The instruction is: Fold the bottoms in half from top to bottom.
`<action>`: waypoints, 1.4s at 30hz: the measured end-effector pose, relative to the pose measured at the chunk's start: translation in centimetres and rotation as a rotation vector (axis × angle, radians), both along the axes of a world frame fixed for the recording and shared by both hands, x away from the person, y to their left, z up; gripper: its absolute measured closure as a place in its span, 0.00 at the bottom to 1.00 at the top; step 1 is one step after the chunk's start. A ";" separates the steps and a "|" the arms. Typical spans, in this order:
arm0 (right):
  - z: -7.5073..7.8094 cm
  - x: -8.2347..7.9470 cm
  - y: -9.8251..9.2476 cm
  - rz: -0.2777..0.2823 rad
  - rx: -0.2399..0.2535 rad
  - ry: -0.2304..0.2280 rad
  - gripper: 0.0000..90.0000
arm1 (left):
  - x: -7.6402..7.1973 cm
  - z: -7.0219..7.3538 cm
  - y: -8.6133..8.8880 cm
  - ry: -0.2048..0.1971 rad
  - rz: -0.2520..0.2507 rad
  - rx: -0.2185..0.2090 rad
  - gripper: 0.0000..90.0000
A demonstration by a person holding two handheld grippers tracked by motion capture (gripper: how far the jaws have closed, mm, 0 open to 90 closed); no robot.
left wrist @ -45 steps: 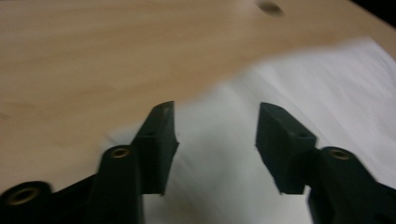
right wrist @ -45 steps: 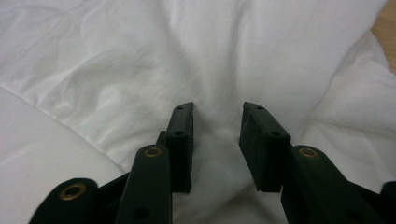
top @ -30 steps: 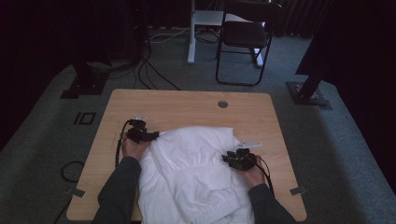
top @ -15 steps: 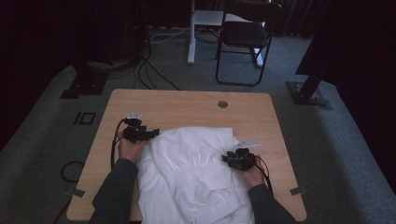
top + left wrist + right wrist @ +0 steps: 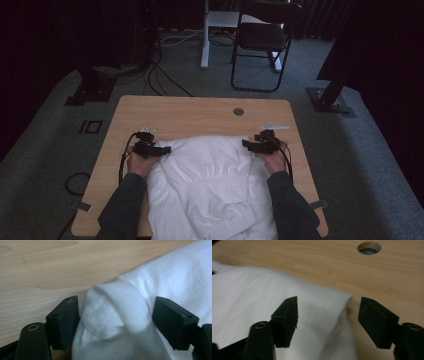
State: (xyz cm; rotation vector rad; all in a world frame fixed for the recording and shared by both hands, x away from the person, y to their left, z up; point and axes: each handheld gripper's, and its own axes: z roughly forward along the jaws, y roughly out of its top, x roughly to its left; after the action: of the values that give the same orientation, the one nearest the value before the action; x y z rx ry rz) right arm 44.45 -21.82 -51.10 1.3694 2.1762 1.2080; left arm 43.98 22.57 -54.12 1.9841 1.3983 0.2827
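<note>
A white garment (image 5: pixel 210 185) lies crumpled on the wooden table (image 5: pixel 190 112), its elastic hem toward the near edge. My left gripper (image 5: pixel 166 149) rests at the garment's upper left edge. In the left gripper view its jaws (image 5: pixel 115 320) have just been opening; they stand wide with a raised fold of the white cloth (image 5: pixel 110 315) loose between them. My right gripper (image 5: pixel 246 144) is at the upper right corner. Its jaws (image 5: pixel 327 320) have also just been opening and hang apart over the cloth's corner (image 5: pixel 332 305), gripping nothing.
A round cable hole (image 5: pixel 238 111) sits in the table's far side, also seen ahead of the right gripper (image 5: pixel 369 247). Beyond the table stand a black chair (image 5: pixel 262 40), floor cables (image 5: pixel 165 75) and dark stand bases (image 5: pixel 332 102).
The right hand has moved away from me toward the far right and its jaws have opened off the cloth. The left jaws have opened too. The garment's top edge now lies wider.
</note>
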 end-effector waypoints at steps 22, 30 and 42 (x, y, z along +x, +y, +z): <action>-1.8 4.6 1.7 0.056 -0.056 0.134 0.94 | 0.1 2.4 -0.5 -0.128 -0.010 -0.057 0.90; 4.1 4.2 -0.2 0.064 0.012 -0.041 0.94 | 1.1 8.2 -0.8 -0.273 0.011 -0.141 0.90; 7.0 0.9 -2.2 0.136 0.066 -0.166 0.94 | -1.8 10.1 -0.1 -0.348 -0.077 -0.235 0.90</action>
State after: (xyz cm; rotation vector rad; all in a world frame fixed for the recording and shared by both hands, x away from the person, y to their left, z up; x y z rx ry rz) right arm 45.39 -24.03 -44.06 1.1160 2.1589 1.4012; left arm 42.18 22.46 -44.03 1.6963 1.0792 0.3896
